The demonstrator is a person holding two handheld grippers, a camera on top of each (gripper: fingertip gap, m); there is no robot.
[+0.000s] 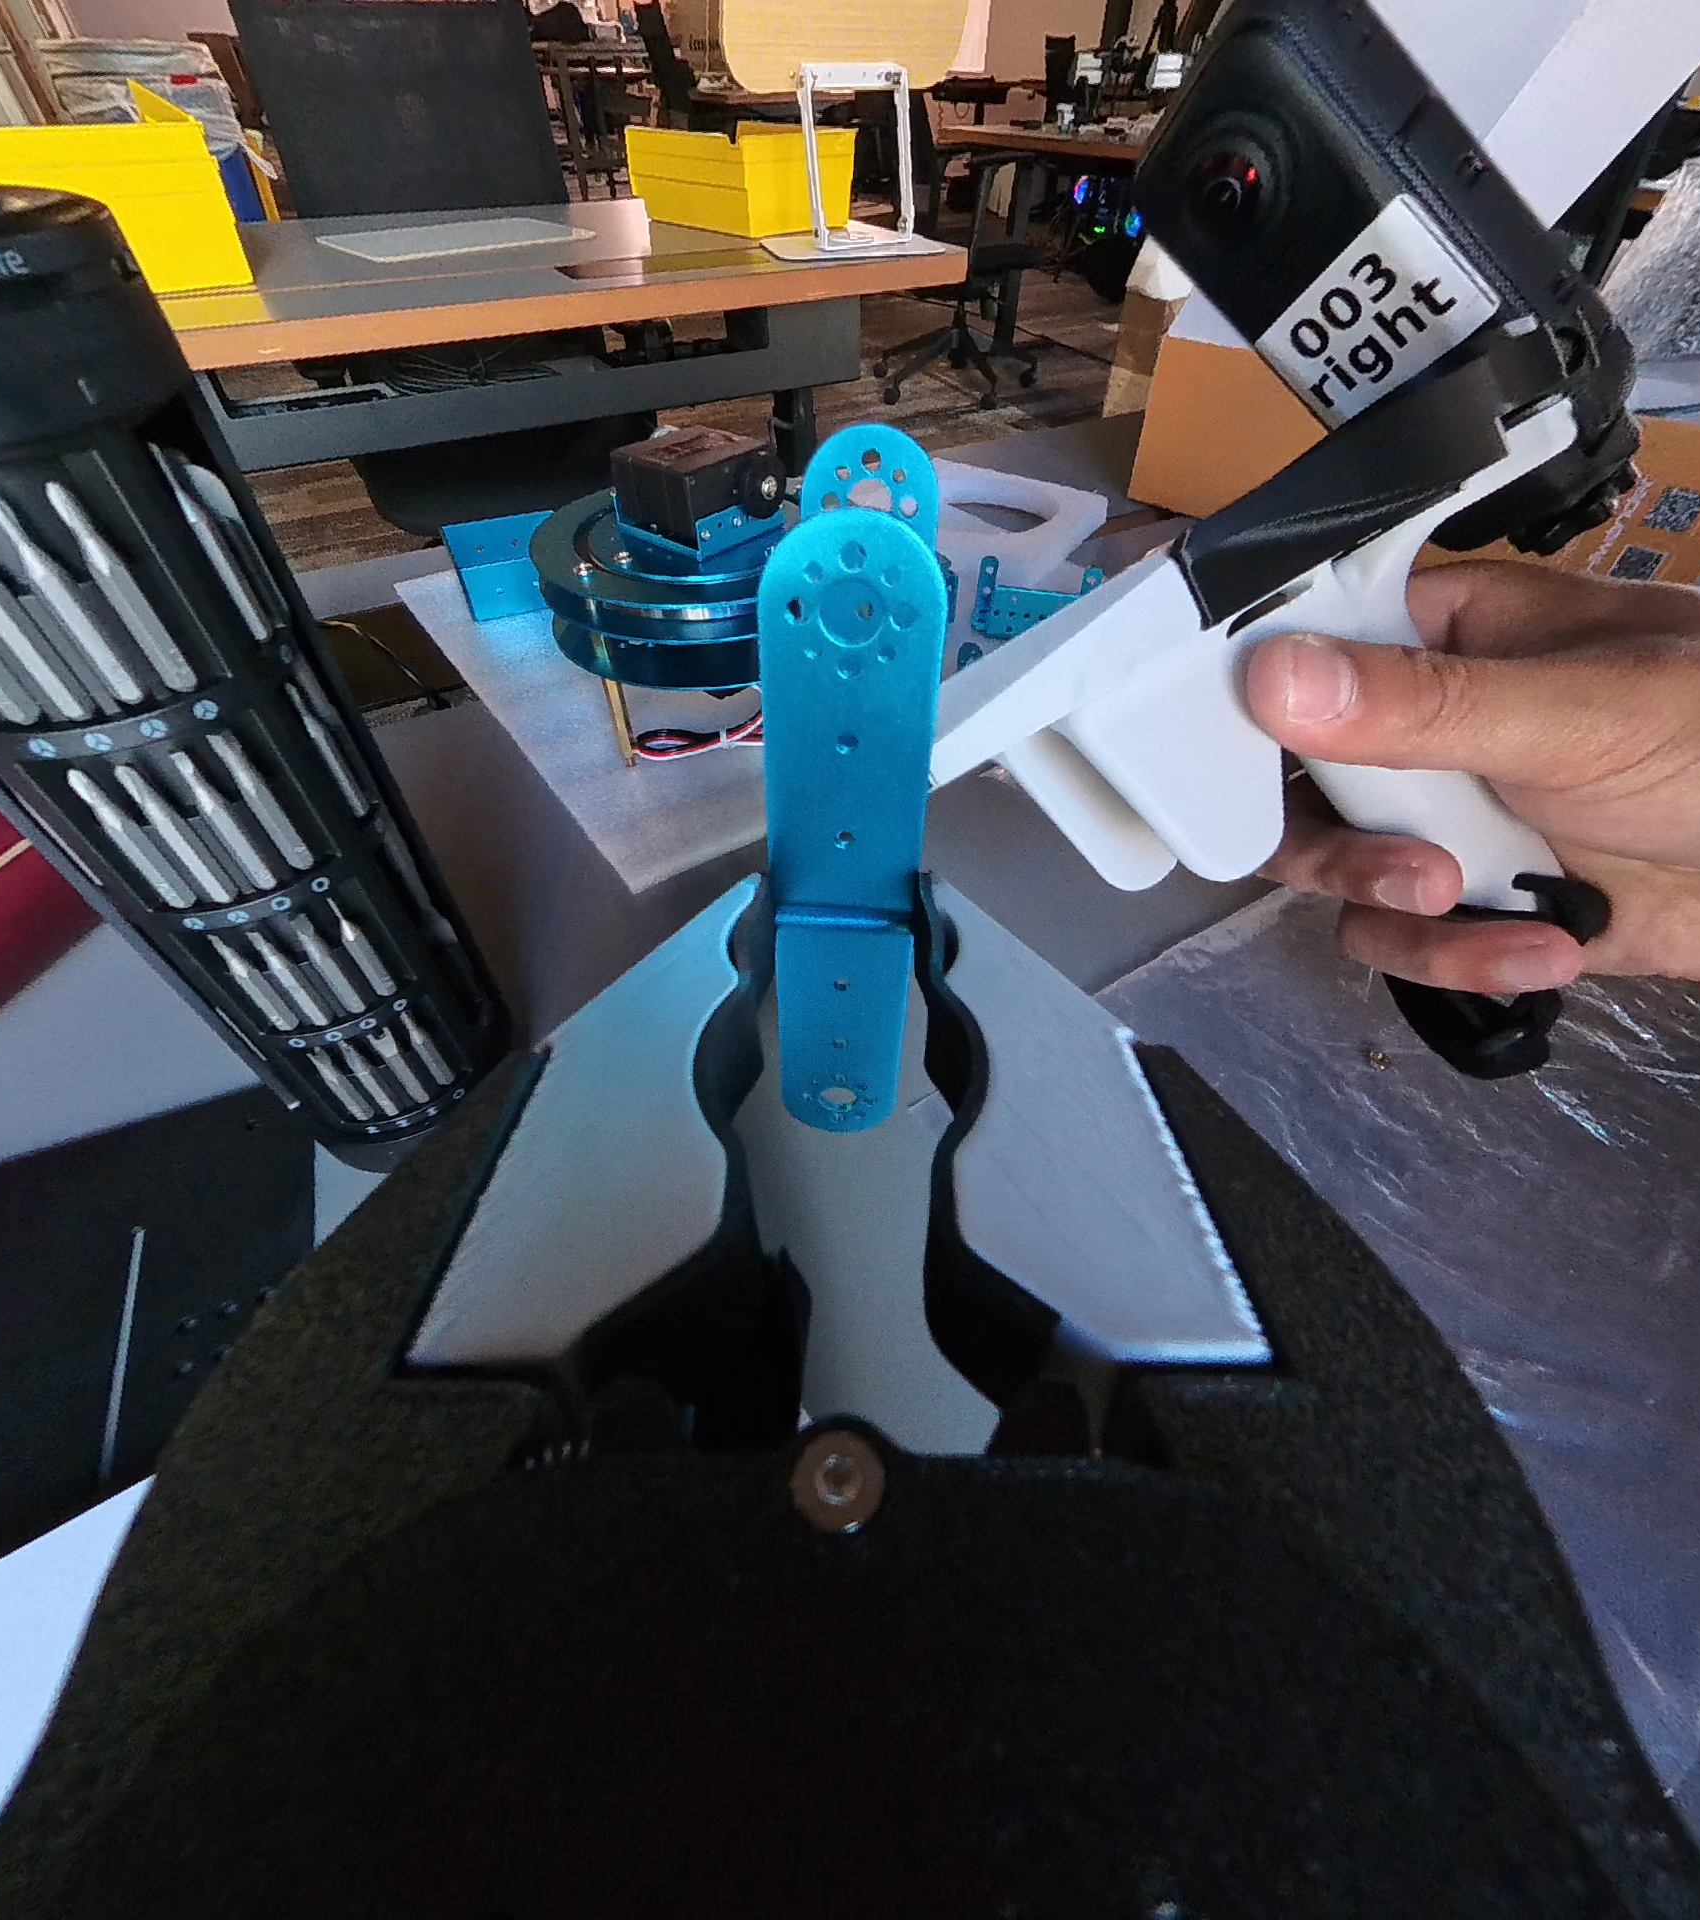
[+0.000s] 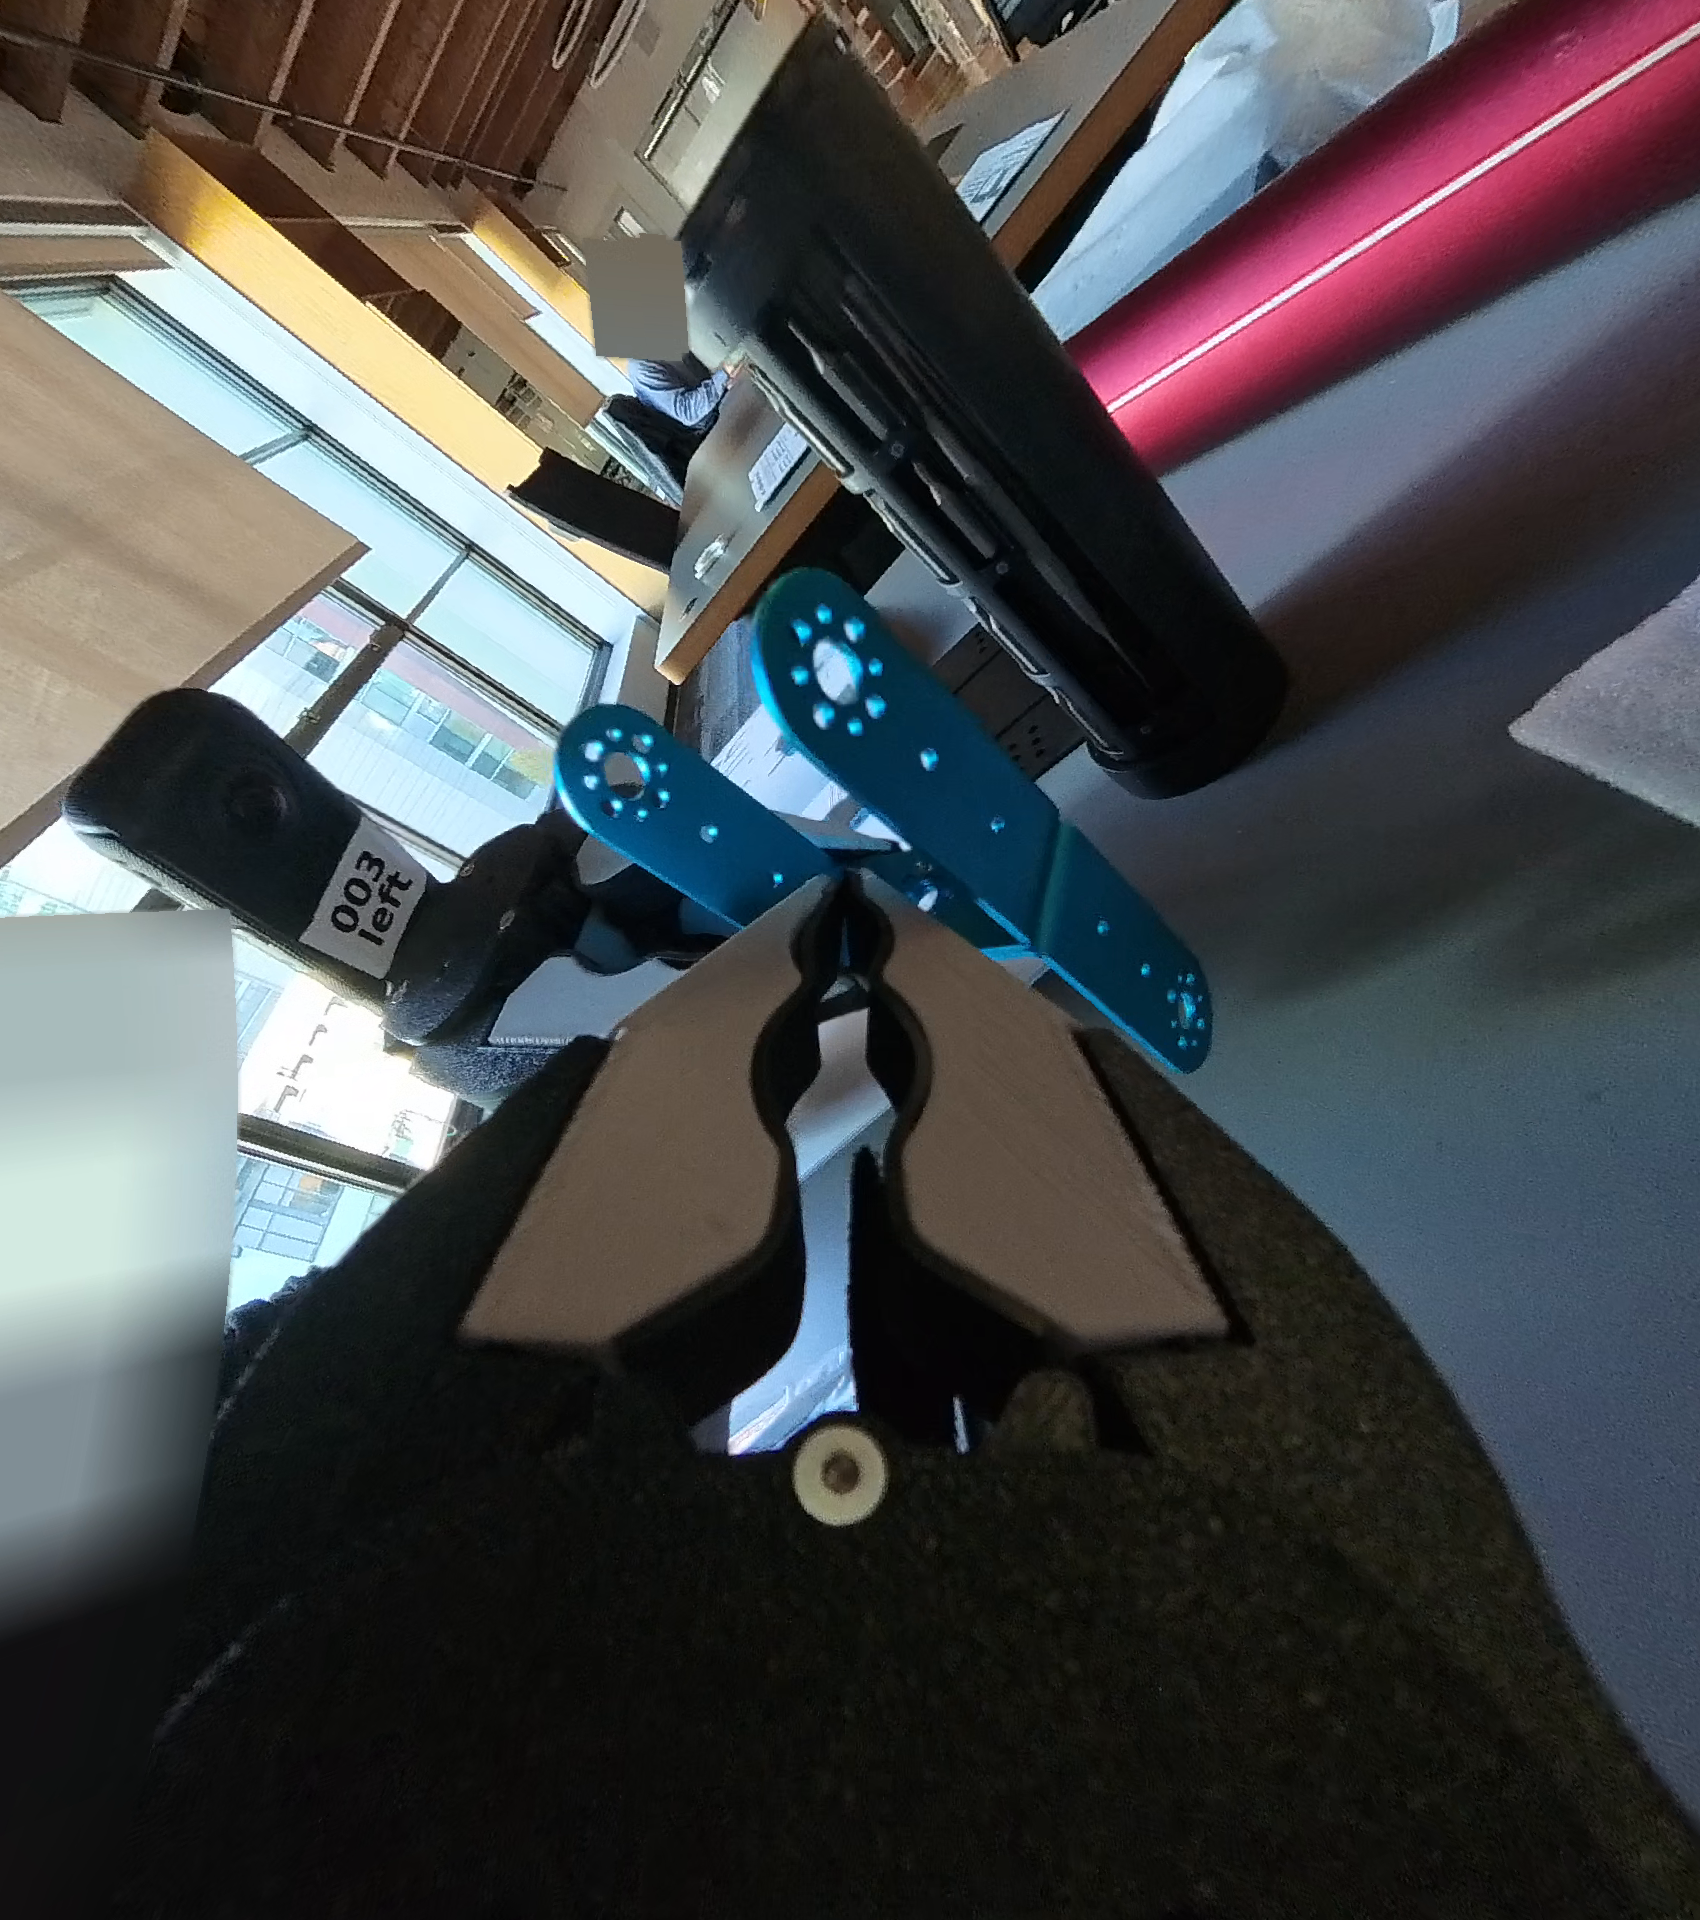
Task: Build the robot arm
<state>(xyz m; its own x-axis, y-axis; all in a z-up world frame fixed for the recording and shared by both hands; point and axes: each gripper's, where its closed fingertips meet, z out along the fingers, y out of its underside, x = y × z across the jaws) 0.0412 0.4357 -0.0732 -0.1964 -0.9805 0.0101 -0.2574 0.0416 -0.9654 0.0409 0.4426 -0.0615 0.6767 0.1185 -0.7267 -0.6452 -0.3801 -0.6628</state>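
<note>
My left gripper [image 1: 841, 904] is shut on a blue U-shaped metal bracket [image 1: 846, 675] with rows of holes. It holds the bracket's base, and the two long arms stand upright above the table. My right gripper [image 1: 939, 764], held by a hand [image 1: 1552, 790], comes in from the right, its white fingers touching the right edge of the front arm. In the right wrist view my right gripper [image 2: 848, 899] is shut, with its tips against the bracket [image 2: 939, 769] between the two arms. I cannot tell whether it pinches anything. The left gripper's camera [image 2: 233, 821] shows behind.
A tall black screwdriver-bit holder [image 1: 129, 665] stands close on the left; it also shows in the right wrist view [image 2: 981, 416]. A blue turntable with a black servo [image 1: 659, 592] and small blue brackets [image 1: 1022, 608] lie on white foam [image 1: 534, 748] ahead. A cardboard box [image 1: 1230, 416] is at the right. My left and right fingertips are right by each other.
</note>
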